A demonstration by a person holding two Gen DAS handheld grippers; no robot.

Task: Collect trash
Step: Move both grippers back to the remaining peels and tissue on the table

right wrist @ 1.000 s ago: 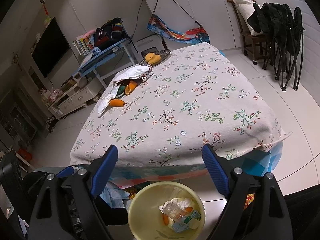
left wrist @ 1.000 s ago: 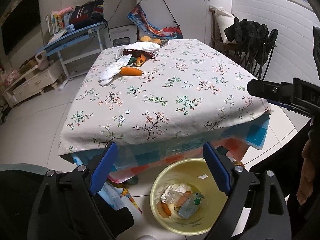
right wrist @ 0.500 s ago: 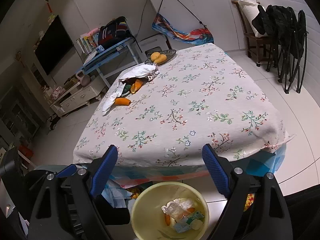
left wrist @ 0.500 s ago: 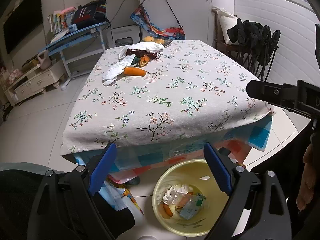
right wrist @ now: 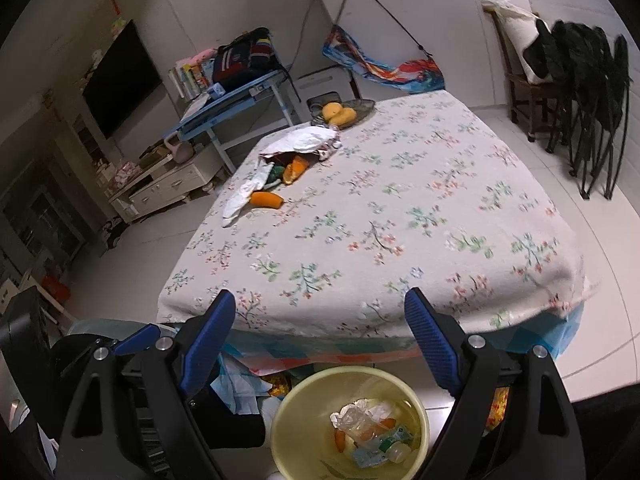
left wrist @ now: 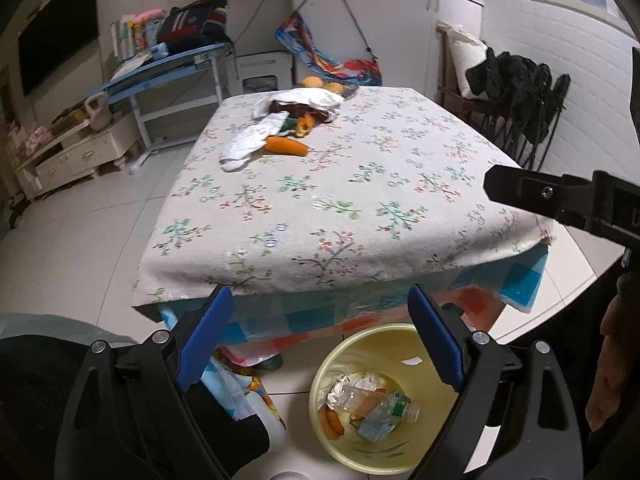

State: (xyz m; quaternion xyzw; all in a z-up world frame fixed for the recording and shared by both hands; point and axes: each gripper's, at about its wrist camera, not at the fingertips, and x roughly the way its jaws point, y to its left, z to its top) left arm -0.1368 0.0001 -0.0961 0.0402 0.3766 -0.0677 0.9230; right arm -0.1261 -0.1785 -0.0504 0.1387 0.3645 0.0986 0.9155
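Hovering with blue-padded jaws spread wide and nothing between them, the left hand-held gripper (left wrist: 320, 336) and the right hand-held gripper (right wrist: 320, 336) are seen above a round pale-yellow plastic bin (left wrist: 340, 354) on the floor beside the bench (left wrist: 360, 184) draped in a floral cloth. A crushed clear plastic bottle (left wrist: 380, 414), crumpled white paper and orange peel lie inside the bin; its green label cannot be read. An orange peel (left wrist: 286, 145) and white wrapper (left wrist: 250, 142) lie at the bench's far side.
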